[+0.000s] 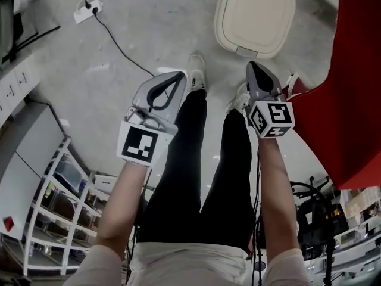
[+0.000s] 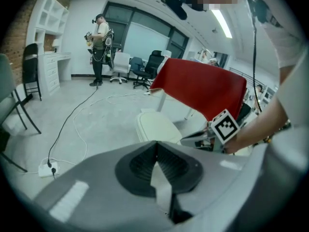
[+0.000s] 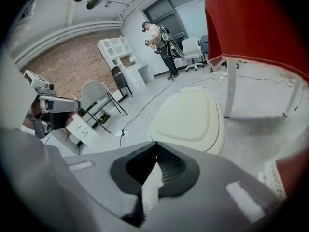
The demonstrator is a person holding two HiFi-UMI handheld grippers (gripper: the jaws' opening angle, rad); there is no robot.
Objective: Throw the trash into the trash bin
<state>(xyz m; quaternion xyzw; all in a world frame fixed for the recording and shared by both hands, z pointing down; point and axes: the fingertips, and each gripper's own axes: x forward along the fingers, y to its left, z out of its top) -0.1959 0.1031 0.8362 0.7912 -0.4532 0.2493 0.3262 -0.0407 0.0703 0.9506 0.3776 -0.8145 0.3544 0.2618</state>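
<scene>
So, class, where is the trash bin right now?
In the head view the cream trash bin sits at the top, just beyond the right gripper, beside the red cloth.

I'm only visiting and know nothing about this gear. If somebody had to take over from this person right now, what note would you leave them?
Left claw: shut, nothing in it.
Right claw: shut, nothing in it.
Both claws are held out in front, angled down toward the floor.
Trash bin: on the floor just ahead of both claws, beside the red table. Its lid is closed.
Trash: none visible in any view.
Done: cannot tell whether anything is already in the bin.
Left: find the trash, pick it up, get the lid open and drop it in.
</scene>
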